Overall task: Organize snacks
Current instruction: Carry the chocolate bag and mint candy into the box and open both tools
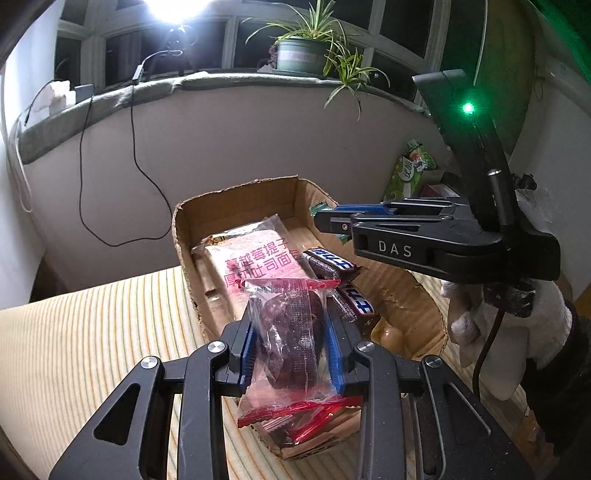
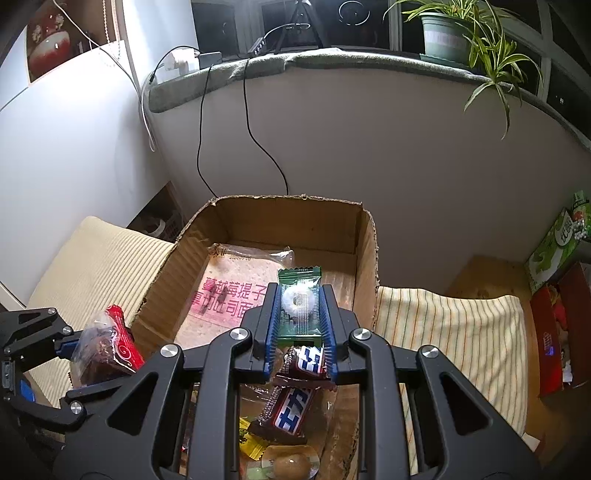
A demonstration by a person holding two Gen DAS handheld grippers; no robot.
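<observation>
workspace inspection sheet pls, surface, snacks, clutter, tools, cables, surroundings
Surface: striped cloth under an open cardboard box.
Job's things: in the box, a bread packet, two chocolate bars, a yellow sweet and a round clear-wrapped sweet.
Clutter: green carton and red box at the right, off the cloth.
Grippers: left tool shut on a red-ended cake packet at the box's near edge; right tool shut on a green mint sweet above the box.
Cables: black cables hang down the wall from the sill.
Surroundings: window sill with a potted plant, night outside, bright lamp.
</observation>
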